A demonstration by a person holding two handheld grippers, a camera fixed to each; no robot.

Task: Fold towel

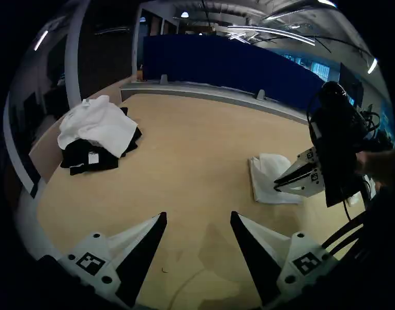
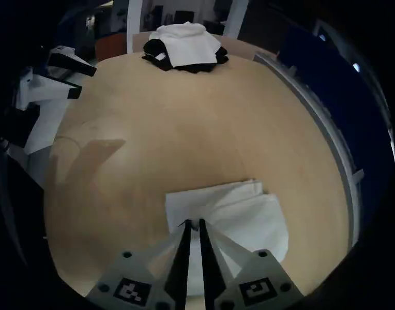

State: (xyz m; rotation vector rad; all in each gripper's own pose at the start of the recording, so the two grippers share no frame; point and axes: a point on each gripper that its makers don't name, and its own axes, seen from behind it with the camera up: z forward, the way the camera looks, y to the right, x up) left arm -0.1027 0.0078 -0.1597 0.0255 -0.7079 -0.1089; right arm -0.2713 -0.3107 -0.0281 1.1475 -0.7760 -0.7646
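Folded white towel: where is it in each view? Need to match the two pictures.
Left gripper view: folded white towel, mid-right.
Right gripper view: folded white towel, bottom centre.
Shared landmark: pile of white and black cloth, upper left in the left gripper view, top centre in the right gripper view.

You hold two grippers, a left gripper (image 1: 198, 214) and a right gripper (image 2: 194, 222). On one table (image 1: 197, 139): one towel (image 1: 264, 175) at three o'clock, one pile of clothes (image 1: 96, 132) at ten o'clock.
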